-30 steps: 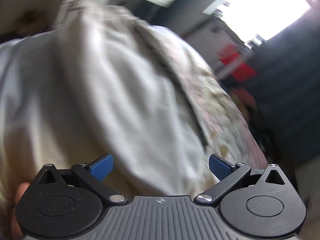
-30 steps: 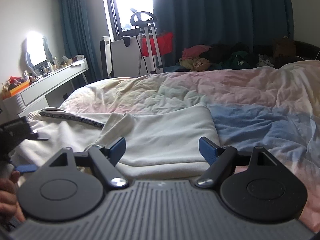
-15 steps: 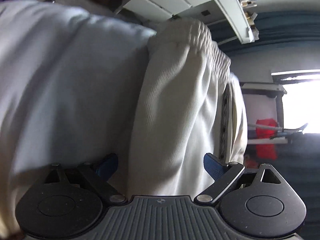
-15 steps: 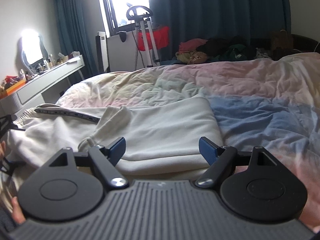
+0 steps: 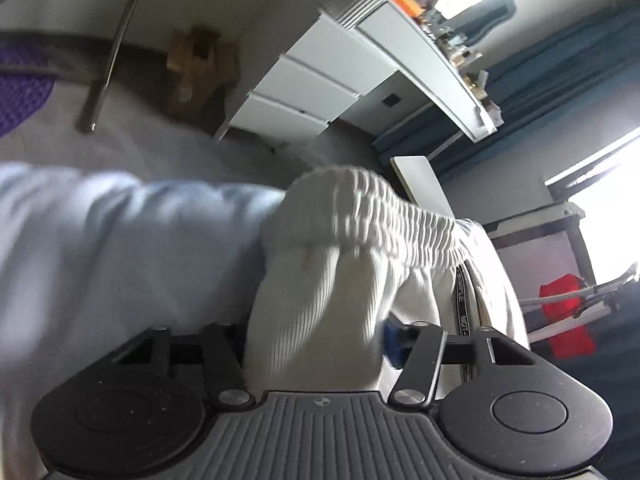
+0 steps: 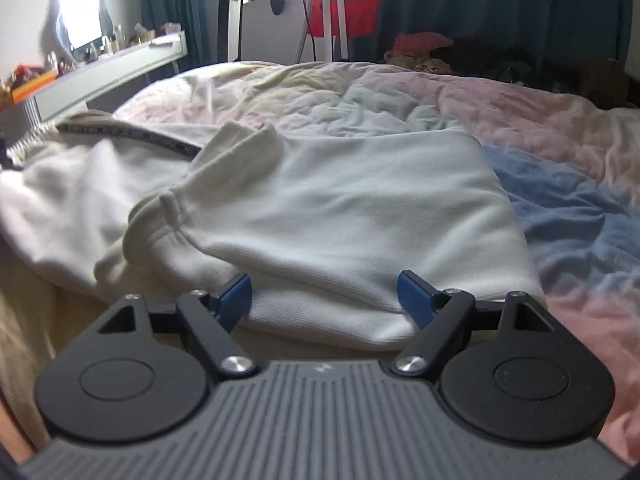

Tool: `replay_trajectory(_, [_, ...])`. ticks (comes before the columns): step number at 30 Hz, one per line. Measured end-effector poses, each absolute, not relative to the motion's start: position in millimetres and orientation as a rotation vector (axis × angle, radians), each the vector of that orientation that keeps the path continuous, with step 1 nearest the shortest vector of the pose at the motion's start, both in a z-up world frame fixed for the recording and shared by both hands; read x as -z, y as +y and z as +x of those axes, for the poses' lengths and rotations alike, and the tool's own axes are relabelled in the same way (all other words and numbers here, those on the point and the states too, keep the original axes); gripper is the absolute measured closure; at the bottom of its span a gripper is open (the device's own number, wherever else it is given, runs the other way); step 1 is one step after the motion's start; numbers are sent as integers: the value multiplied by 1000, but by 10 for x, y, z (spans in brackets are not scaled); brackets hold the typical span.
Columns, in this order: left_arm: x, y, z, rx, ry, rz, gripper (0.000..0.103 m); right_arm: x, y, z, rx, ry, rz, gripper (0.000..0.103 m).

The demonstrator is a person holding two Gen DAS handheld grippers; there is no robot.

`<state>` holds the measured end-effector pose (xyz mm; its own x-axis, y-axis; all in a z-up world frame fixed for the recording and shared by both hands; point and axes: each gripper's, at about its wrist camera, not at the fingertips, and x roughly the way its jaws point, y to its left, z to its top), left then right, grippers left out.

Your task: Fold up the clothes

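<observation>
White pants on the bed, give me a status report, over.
Left gripper just closing, waistband fabric bunched between its jaws. Right gripper open over the folded leg end. White pants half folded on the quilt. Nothing in the way.

A pastel duvet (image 6: 400, 92) covers the bed, with a white dresser (image 5: 320, 76) and dark curtains (image 6: 480, 0) beyond

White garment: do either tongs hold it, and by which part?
Left tongs have just closed on the white garment below its elastic waistband. Right tongs hold nothing.
</observation>
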<state>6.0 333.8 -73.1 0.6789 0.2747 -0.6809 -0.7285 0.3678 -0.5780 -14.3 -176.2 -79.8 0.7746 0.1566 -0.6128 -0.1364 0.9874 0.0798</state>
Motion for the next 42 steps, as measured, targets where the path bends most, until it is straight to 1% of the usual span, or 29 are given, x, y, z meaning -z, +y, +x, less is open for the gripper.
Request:
replay_trajectory(3, [558,3270,224,-700,548,-883,54,757,-1770,-165,-158,664,42,22])
replay_trajectory(5, [444,3203,329,-704,546,-829,68,728,-1775,-188,-160,661,50,22])
replay_trajectory(8, [231,3033,376,-690,500,-781,81,673,-1802,-236,-162,653,74,22])
replay_trajectory(11, [-4,2848,377,-670,431,-743,84,595,-1904,-259,-144,636,125,21])
replay_trajectory(15, [-464,2352,481,-597,354,-640,85,526,-2047,-251,-97,631,156,21])
replay_trajectory(18, [-771,1728,485,-503,263,-520,85,515,-2147,-234,-62,652,163,22])
replay_trajectory(23, [-980,503,417,-317,152,-367,86,481,-2355,-246,-29,650,241,22])
replay_trajectory(26, [-899,-248,399,-220,117,-270,86,439,-2532,-263,16,642,285,22])
replay_trajectory(30, [-445,-1113,359,-62,143,-146,86,372,-2961,-360,96,610,409,21])
replay_trajectory(31, [-282,-1307,357,-18,175,-124,86,353,-3093,-411,117,596,451,21])
replay_trajectory(34, [261,-1669,502,101,397,-70,86,342,-3457,-546,160,558,594,21])
replay_trajectory(36, [591,-1764,597,155,538,-85,85,374,-3644,-596,125,538,707,19])
replay_trajectory(37, [675,-1759,596,166,552,-84,84,406,-3684,-579,79,540,756,19])
replay_trajectory(39, [701,-1724,614,207,590,-43,71,477,-3739,-524,-28,549,847,19])
replay_trajectory(41, [709,-1586,688,267,654,-20,39,558,-3694,-412,-126,576,913,19])
replay_trajectory(42, [699,-1513,719,310,697,-28,33,599,-3667,-353,-174,591,944,19])
